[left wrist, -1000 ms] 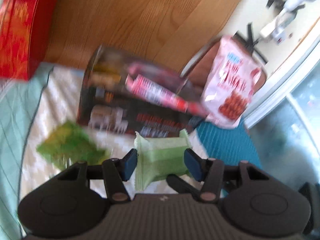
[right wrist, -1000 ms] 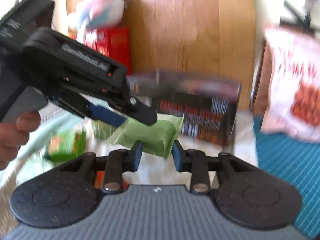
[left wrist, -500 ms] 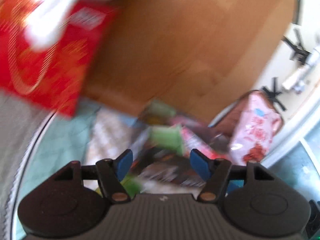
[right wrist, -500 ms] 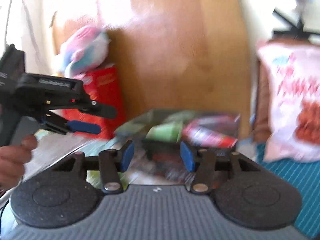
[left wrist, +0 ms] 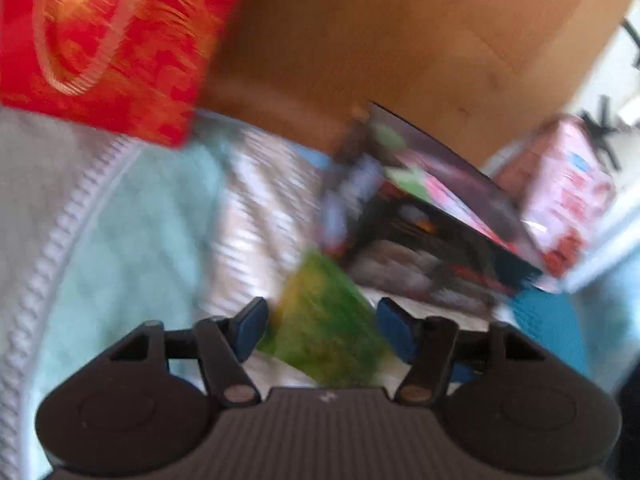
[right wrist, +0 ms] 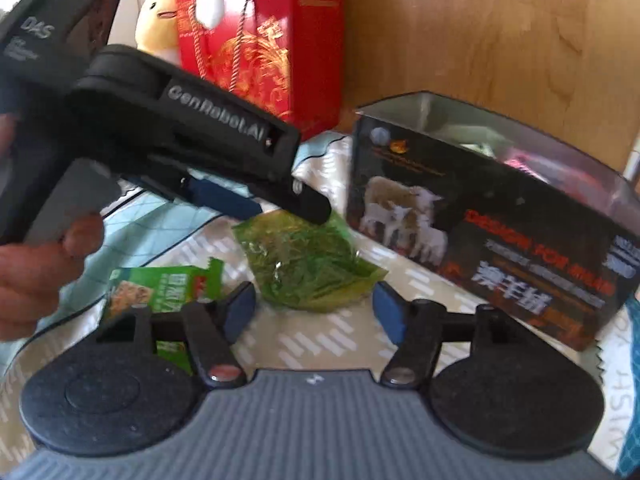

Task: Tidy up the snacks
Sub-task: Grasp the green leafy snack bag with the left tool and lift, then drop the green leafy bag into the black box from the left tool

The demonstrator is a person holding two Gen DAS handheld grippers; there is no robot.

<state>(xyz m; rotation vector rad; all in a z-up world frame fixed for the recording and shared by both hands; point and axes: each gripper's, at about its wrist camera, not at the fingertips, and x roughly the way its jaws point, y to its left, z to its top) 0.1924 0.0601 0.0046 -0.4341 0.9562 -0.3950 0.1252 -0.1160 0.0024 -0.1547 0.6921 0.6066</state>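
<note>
Green crinkled snack packet (right wrist: 308, 264), lying on the mat left of the dark box (right wrist: 480, 220), is straddled by the left gripper (left wrist: 320, 324) (jaws apart, as are the right gripper's (right wrist: 314, 312)) and should be pinched centrally.

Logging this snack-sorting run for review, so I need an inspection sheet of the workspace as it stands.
Surface: patterned cloth, pale and teal.
Job's things: green leafy packet on the cloth; green bar wrapper beside it; open black box already holding snacks.
Clutter: red gift box; yellow plush; pink snack bag.
Grippers: left gripper open, over the leafy packet; right gripper open, empty.
Cables: nothing seen.
Surroundings: wooden panel behind.
</note>
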